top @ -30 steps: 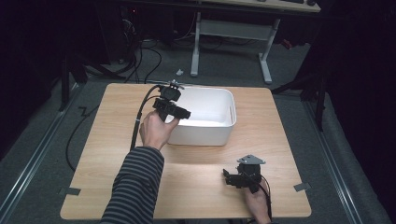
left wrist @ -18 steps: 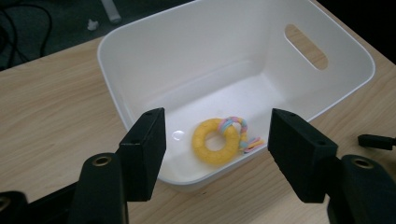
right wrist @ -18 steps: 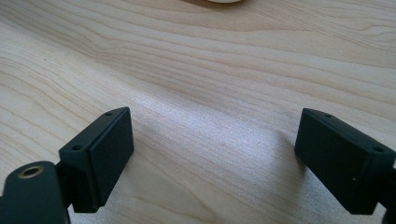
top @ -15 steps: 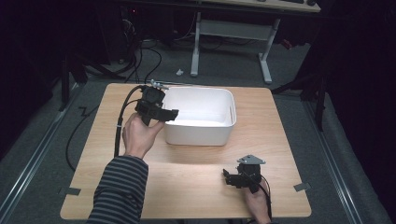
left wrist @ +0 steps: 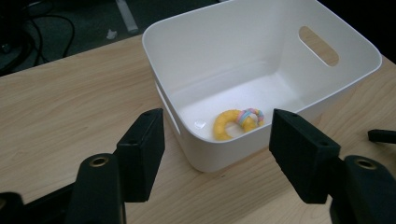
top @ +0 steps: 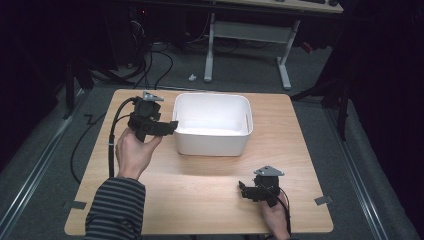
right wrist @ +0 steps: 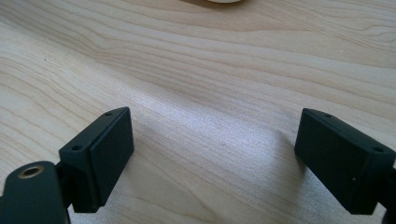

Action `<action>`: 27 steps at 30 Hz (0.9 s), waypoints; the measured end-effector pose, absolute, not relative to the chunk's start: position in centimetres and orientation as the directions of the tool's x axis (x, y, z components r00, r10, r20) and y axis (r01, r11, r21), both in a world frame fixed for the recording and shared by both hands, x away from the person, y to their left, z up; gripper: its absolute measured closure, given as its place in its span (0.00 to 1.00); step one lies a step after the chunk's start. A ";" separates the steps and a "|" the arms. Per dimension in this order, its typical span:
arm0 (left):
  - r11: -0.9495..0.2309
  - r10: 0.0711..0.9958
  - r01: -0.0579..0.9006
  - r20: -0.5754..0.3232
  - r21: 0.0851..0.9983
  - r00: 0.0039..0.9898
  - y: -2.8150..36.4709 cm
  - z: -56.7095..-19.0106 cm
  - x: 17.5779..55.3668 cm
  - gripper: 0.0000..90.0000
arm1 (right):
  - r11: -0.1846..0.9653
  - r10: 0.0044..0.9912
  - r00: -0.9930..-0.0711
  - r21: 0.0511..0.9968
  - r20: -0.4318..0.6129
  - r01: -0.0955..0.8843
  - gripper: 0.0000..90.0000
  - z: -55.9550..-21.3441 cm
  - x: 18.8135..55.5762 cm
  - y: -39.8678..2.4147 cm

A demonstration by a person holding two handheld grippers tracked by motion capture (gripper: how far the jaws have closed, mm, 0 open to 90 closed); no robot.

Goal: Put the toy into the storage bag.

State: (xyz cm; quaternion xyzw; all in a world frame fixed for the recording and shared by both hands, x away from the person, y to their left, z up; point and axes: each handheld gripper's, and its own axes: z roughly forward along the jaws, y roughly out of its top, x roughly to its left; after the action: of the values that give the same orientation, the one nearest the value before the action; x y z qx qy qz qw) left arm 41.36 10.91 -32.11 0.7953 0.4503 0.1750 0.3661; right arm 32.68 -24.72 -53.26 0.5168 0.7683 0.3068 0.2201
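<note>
**Ring toy lying in the white bin, both grippers empty**

Pale wood-grain laminate is filling my views: a rectangular table (top: 200, 200) sitting on grey carpet, with dark cables looping behind it. I am looking over a glossy white plastic bin (top: 212, 145) with rounded corners and oval handle slots, standing toward the far side of the tabletop. Inside it, on the smooth floor near the closest wall, a small yellow ring toy (left wrist: 236, 123) with a pastel striped band is lying flat. I am holding the left gripper (top: 167, 129) just beside the bin's left wall, its blocky matte-black jaws spread apart and having just been opening, nothing between them. I am resting the right gripper (top: 243, 190) low over the near right of the table, jaws standing wide over bare wood.
</note>
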 end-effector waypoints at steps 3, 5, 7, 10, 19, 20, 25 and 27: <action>-0.320 0.849 0.588 -0.051 0.743 0.527 11.6 -32.3 40.9 0.40 | 0.278 0.929 -0.369 0.699 -0.021 0.659 0.13 -53.3 32.7 -24.7; -0.315 0.852 0.587 -0.050 0.745 0.521 12.0 -32.5 40.7 0.40 | 0.278 0.929 -0.369 0.699 -0.021 0.659 0.13 -53.3 32.7 -24.7; -0.307 0.853 0.587 -0.057 0.749 0.518 12.4 -32.5 40.4 0.40 | 0.278 0.929 -0.369 0.699 -0.021 0.659 0.13 -53.3 32.7 -24.7; -0.300 0.853 0.586 -0.063 0.753 0.518 12.9 -32.7 40.0 0.40 | 0.278 0.929 -0.369 0.699 -0.021 0.659 0.13 -53.3 32.7 -24.7; -0.265 0.860 0.584 -0.086 0.767 0.503 14.8 -33.3 38.7 0.40 | 0.278 0.929 -0.369 0.699 -0.021 0.659 0.13 -53.3 32.7 -24.7; -0.263 0.862 0.584 -0.085 0.768 0.500 15.0 -33.5 38.6 0.40 | 0.278 0.929 -0.369 0.699 -0.021 0.659 0.13 -53.3 32.7 -24.7; -0.239 0.868 0.587 -0.101 0.773 0.486 16.1 -34.0 38.0 0.40 | 0.278 0.929 -0.369 0.699 -0.021 0.659 0.13 -53.3 32.7 -24.7; -0.223 0.868 0.591 -0.119 0.775 0.483 16.6 -34.3 37.8 0.40 | 0.277 0.929 -0.369 0.699 -0.021 0.659 0.13 -53.3 32.7 -24.7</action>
State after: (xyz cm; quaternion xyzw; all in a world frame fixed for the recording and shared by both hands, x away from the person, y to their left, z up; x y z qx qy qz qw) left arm 37.80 16.62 -34.28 0.7626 0.4783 0.1729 0.3997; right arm 32.68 -24.71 -53.25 0.5169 0.7683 0.3068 0.2202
